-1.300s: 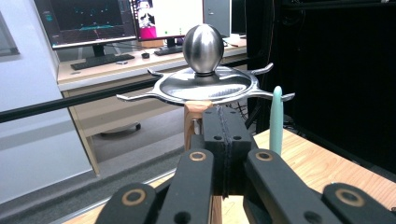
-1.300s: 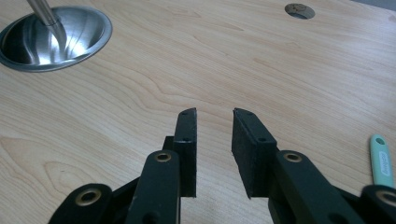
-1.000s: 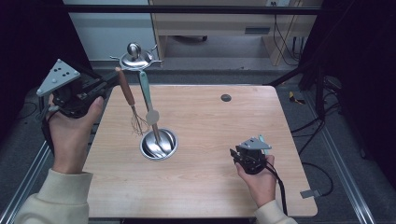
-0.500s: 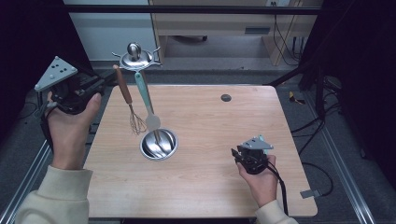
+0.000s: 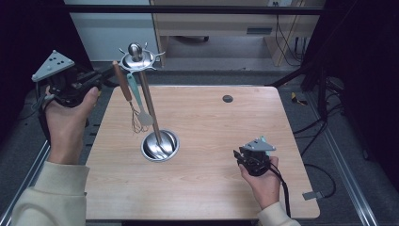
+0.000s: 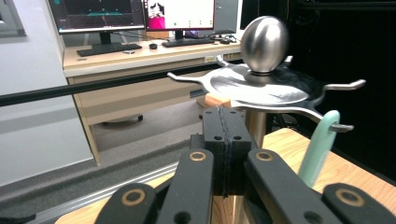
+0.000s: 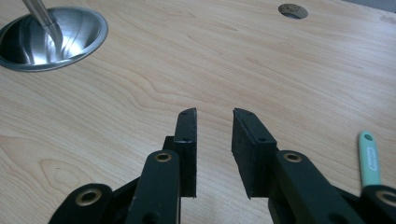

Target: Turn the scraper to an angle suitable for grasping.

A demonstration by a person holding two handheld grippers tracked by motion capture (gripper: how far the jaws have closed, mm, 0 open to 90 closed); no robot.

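So there's this shiny steel utensil stand [image 5: 153, 113] on the pale woodgrain desk [image 5: 211, 188], round dished base, thin pole, flat hooked disc up top with an egg-shaped knob. A wooden-handled whisk [image 5: 127, 99] and a mint-green spatula [image 5: 139, 101] hang off the hooks on its left side. The left tongs [image 5: 101, 80] sit up by the top disc, black pads pressed flat together, right at the whisk's handle end; can't tell if they actually touch it. The right tongs [image 5: 241, 156] rest low on the desk, well off to the right of the stand's base, jaws parted with nothing between.
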